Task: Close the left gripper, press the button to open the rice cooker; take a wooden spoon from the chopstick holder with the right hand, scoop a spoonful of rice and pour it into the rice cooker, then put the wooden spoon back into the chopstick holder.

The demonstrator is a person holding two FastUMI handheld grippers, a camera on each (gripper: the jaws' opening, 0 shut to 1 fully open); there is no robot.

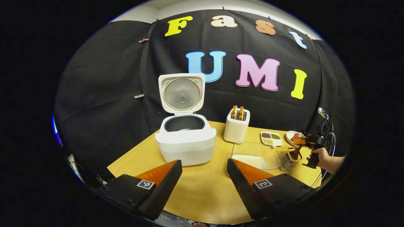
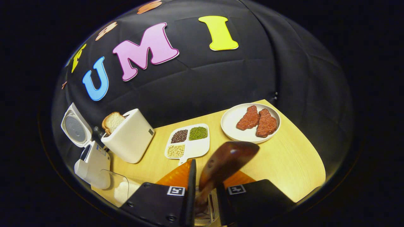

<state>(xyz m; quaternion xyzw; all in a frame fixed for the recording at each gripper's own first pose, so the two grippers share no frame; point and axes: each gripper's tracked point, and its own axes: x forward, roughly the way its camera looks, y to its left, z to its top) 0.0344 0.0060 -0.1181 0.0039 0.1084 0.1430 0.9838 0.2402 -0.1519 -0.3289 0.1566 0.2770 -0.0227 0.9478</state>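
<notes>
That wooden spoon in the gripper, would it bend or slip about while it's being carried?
Probably stiff: the wooden spoon looks thick and solid, so bending seems unlikely. Its glossy surface catches the light, so it may be a bit slippery. The right gripper pinches only the narrow handle, with the wide bowl far beyond, so it could pivot if knocked.

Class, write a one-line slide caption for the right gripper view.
Right gripper shut on the wooden spoon, above the wire chopstick holder, facing a plate of two red patties.
</notes>
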